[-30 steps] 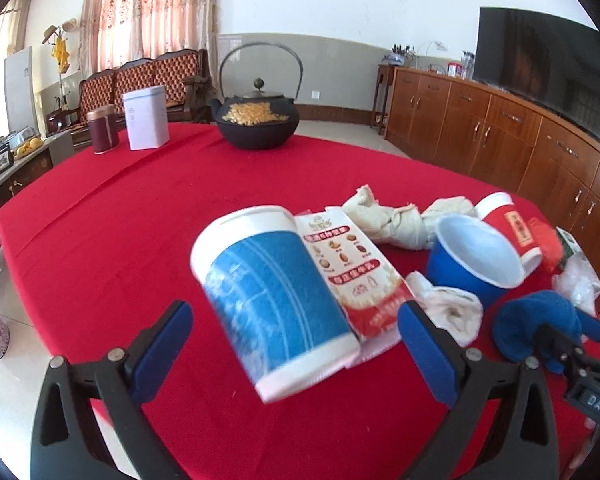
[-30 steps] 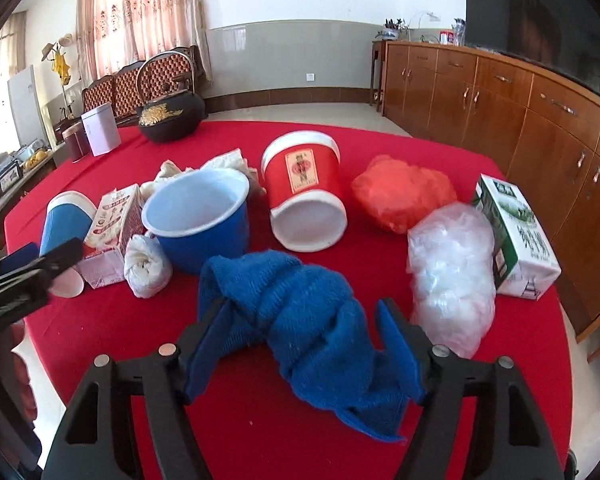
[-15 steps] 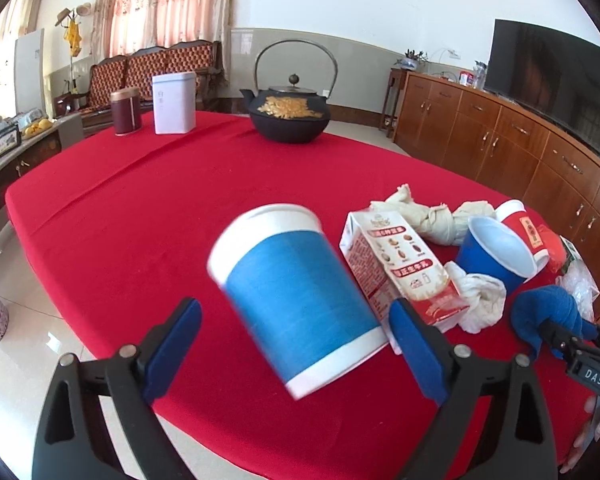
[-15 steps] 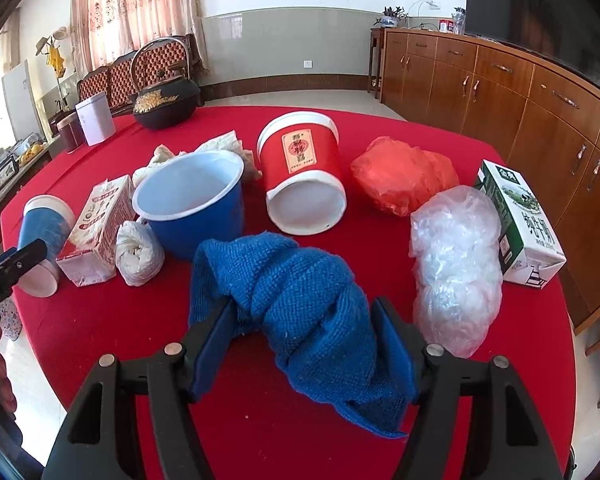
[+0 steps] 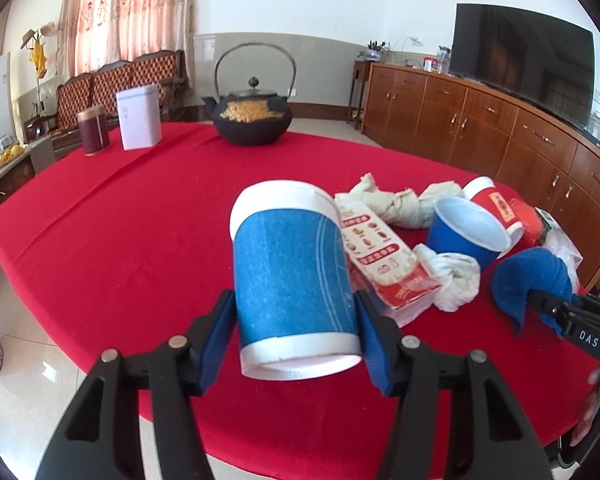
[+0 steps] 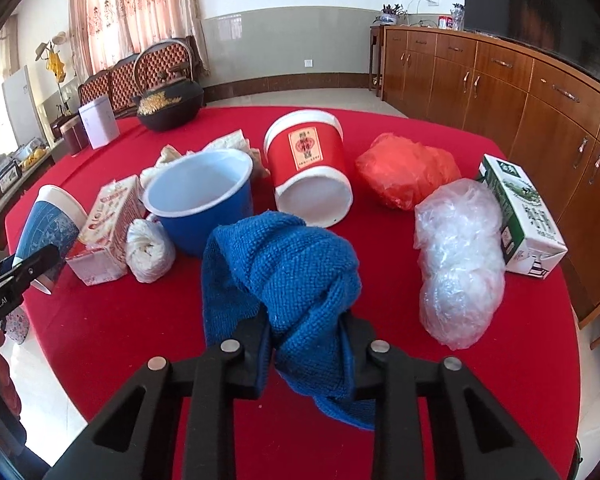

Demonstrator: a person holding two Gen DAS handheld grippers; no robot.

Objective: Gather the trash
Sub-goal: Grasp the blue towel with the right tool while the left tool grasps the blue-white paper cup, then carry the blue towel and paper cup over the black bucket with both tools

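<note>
Where a second ago both sets of jaws stood wide around their targets, they are now closing in on them. Left gripper (image 5: pixel 296 332) has its blue pads pressed against the sides of the blue cup (image 5: pixel 292 280), which lies tipped with its base toward the camera, near the edge of the red tabletop (image 5: pixel 140 232). Right gripper (image 6: pixel 306 344) is clenched on the blue cloth (image 6: pixel 292 272), bunched between the jaws and draping below them. Beside the cup sits a carton (image 5: pixel 384 256); the blue bowl (image 6: pixel 204 200) stands just behind the cloth.
</note>
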